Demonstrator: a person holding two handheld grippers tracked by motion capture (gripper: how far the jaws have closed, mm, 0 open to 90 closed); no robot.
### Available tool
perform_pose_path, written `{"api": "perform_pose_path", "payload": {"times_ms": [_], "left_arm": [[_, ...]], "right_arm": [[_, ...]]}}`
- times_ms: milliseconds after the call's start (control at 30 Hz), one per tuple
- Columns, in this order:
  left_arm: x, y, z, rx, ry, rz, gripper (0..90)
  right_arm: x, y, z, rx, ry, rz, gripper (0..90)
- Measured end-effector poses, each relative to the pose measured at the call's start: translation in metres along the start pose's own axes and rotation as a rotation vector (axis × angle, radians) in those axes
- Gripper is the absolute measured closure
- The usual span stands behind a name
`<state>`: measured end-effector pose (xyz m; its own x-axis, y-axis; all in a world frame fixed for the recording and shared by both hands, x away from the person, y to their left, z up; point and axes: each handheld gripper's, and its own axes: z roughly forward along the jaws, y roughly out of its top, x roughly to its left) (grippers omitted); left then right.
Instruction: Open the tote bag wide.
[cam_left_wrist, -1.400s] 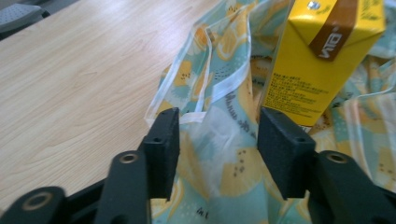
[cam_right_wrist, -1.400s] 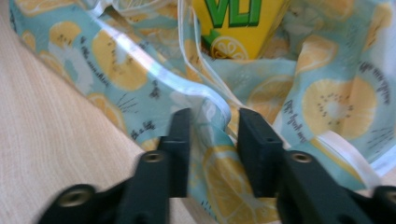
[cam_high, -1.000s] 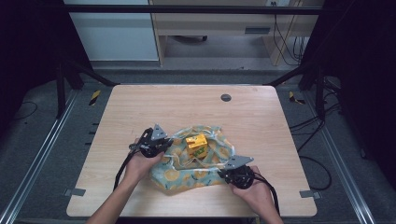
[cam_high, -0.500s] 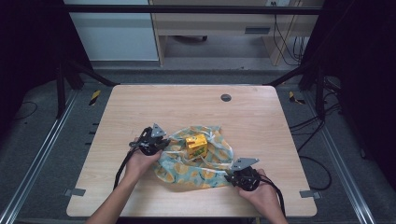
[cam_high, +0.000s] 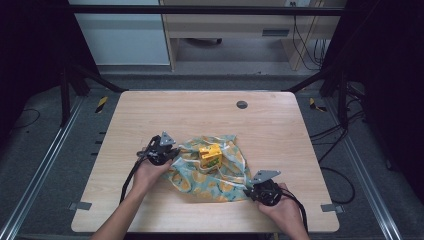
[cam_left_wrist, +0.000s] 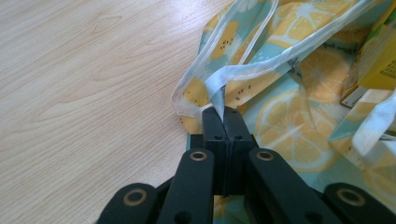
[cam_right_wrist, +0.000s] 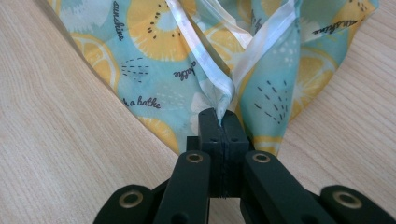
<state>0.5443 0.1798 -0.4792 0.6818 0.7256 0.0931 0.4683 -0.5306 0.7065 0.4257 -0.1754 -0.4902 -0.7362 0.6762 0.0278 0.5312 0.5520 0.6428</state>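
Observation:
A lemon-print cloth bag (cam_high: 207, 172) in teal and yellow lies spread on the wooden table (cam_high: 210, 115), with a yellow box (cam_high: 210, 155) resting on it. My left gripper (cam_high: 172, 154) is shut on the bag's left edge, pinching its white trim (cam_left_wrist: 219, 95). My right gripper (cam_high: 248, 192) is shut on the bag's near right corner, where the white trim (cam_right_wrist: 223, 100) folds between the jaws. In the left gripper view the yellow box (cam_left_wrist: 378, 65) sits at the far right on the bag (cam_left_wrist: 289, 116). The bag (cam_right_wrist: 187, 60) spreads away from the right gripper.
A small dark round grommet (cam_high: 242, 104) sits in the table's far middle. Metal frame rails (cam_high: 45, 165) run along both sides of the table. Cables (cam_high: 330, 135) hang off to the right, and a cabinet (cam_high: 225, 30) stands behind.
The right gripper has pulled the bag's corner toward the near right, stretching the cloth flatter and wider. The left gripper has stayed almost in place, holding its edge.

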Motion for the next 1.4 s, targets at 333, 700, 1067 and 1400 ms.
{"api": "perform_pose_path", "payload": {"times_ms": [333,700,1067,1400], "left_arm": [[-0.001,-0.003,0.003,0.0,0.001,0.002,89.9],[-0.006,0.001,-0.016,-0.096,0.037,-0.009,70.6],[-0.015,0.006,-0.052,-0.204,0.068,-0.019,38.0],[0.008,-0.031,-0.094,-0.196,0.131,-0.105,17.1]], "right_arm": [[0.0,-0.001,0.001,-0.009,-0.008,-0.001,89.7],[0.002,0.004,-0.006,-0.106,-0.036,-0.028,55.6],[0.002,0.015,-0.035,-0.35,-0.137,-0.022,22.3],[-0.041,-0.008,-0.04,-0.304,-0.357,0.186,6.2]]}}
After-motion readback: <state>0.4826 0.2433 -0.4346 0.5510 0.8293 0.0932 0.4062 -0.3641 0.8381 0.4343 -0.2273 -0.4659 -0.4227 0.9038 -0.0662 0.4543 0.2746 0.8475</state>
